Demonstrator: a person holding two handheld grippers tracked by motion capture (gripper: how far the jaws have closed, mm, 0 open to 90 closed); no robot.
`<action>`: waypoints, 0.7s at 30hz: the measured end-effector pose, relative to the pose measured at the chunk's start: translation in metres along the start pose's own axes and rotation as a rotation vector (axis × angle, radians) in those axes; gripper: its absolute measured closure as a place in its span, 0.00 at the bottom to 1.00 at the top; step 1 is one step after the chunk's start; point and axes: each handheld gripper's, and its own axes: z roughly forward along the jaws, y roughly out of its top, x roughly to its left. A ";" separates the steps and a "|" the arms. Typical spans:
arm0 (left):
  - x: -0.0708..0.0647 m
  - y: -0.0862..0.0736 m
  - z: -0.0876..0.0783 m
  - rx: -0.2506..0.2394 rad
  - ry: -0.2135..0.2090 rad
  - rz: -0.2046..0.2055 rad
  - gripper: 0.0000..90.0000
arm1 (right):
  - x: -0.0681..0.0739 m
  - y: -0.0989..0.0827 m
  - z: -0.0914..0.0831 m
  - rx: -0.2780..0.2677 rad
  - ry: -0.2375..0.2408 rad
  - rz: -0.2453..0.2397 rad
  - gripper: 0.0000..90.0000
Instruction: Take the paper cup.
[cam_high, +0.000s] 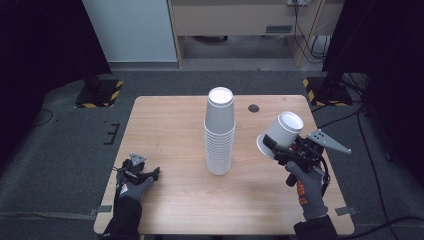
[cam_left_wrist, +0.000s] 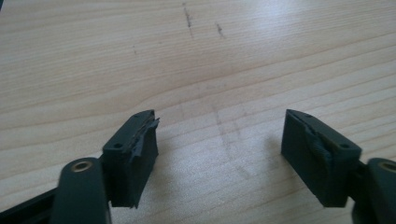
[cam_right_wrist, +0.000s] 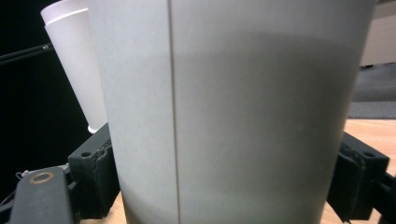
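Observation:
A tall stack of white paper cups (cam_high: 220, 132) stands upside down near the middle of the wooden table (cam_high: 170, 125). To its right, a single white paper cup (cam_high: 281, 132) is held tilted above the table, with my right gripper (cam_high: 272, 147) shut on its wall. In the right gripper view the held cup (cam_right_wrist: 233, 116) sits between the pads (cam_right_wrist: 95, 172), and the stack (cam_right_wrist: 74, 60) shows behind at the left. My left gripper (cam_high: 152, 173) rests low at the table's front left. Its jaws stand open over bare wood (cam_left_wrist: 219, 135) with nothing between them.
A small dark round mark (cam_high: 254, 108) lies on the table behind and to the right of the stack. Yellow-and-black striped stand bases (cam_high: 100, 92) (cam_high: 325, 90) sit on the floor past the far corners. A cabinet stands at the back.

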 end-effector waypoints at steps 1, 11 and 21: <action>0.000 0.001 -0.001 -0.005 -0.002 0.004 0.32 | -0.001 -0.002 -0.001 0.002 -0.002 0.009 0.16; -0.007 0.006 -0.009 -0.082 -0.046 0.006 0.38 | -0.010 -0.017 -0.006 0.002 -0.008 0.072 0.17; -0.022 0.013 -0.021 -0.162 -0.119 0.043 0.37 | -0.014 -0.025 -0.013 -0.015 -0.022 0.117 0.16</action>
